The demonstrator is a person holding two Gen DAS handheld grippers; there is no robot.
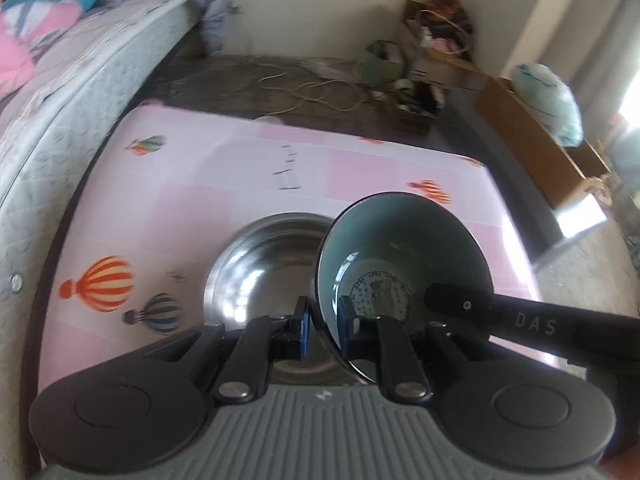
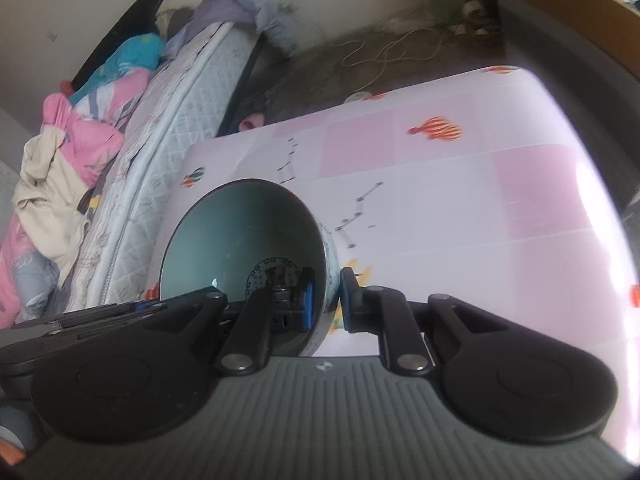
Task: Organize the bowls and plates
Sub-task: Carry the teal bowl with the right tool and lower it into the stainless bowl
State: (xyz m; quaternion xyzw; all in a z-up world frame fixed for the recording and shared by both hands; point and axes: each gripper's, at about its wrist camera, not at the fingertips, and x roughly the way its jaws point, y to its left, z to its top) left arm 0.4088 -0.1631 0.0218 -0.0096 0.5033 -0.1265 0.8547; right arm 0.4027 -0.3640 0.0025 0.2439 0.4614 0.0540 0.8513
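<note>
A teal ceramic bowl (image 1: 400,248) with a patterned bottom is held tilted above the pink table. My left gripper (image 1: 324,320) is shut on its left rim, one finger inside and one outside. My right gripper (image 2: 325,300) is shut on the opposite rim of the same bowl (image 2: 240,232); its arm shows in the left wrist view (image 1: 520,324). A stainless steel bowl (image 1: 264,264) sits on the table just left of and below the teal bowl.
The table has a pink cloth with balloon prints (image 1: 192,184). A bed with a mattress and bedding (image 1: 60,92) runs along its left side. Cardboard boxes (image 1: 532,136), cables and clutter lie on the floor behind.
</note>
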